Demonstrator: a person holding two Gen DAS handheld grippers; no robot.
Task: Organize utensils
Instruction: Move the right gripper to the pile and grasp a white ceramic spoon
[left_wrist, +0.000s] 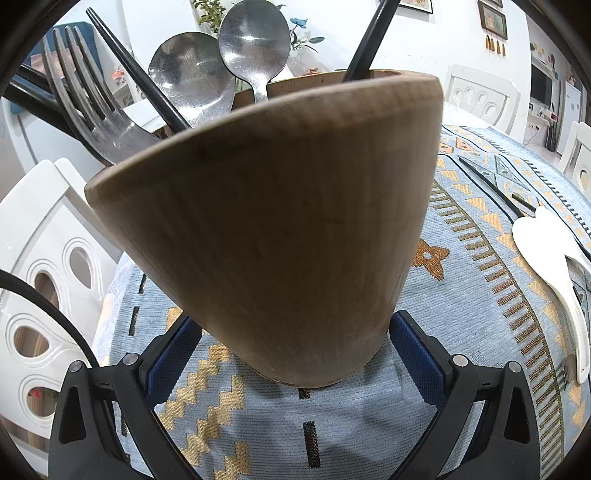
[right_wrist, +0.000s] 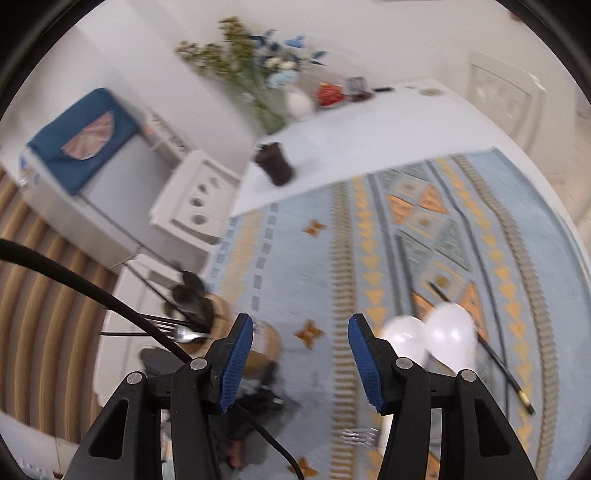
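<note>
White walls, white cut-out chairs (left_wrist: 55, 280) and a pale blue woven tablecloth (left_wrist: 476, 306) with orange and gold geometric bands fill both views.

Seen from the left wrist, a tall brown wooden utensil cup (left_wrist: 273, 229) takes up the centre of the frame, tilted toward the upper left. The left gripper (left_wrist: 295, 350) clasps it near the base, its blue ribbed pads (left_wrist: 417, 354) pressed against either side. Standing in the cup are a steel fork (left_wrist: 85, 99) at upper left, two steel spoons (left_wrist: 255, 40) at top centre, and black chopsticks (left_wrist: 369, 40) leaning out of the rim. At the right edge, white ceramic spoons (left_wrist: 546, 251) lie on the cloth, with loose black chopsticks (left_wrist: 495, 184) just beyond them.

From the right wrist the picture is blurred. The right gripper (right_wrist: 301, 358) sits at lower centre with its jaws parted and nothing between them, only cloth behind. Two white ceramic spoons (right_wrist: 447, 332) lie just to the right of its right finger, overlapping a black chopstick (right_wrist: 498, 365). The wooden cup (right_wrist: 218, 321) with its utensils appears at left centre, beside the left finger. A dark cup (right_wrist: 275, 162) and a vase of flowers (right_wrist: 255, 70) stand at the top of the frame.
</note>
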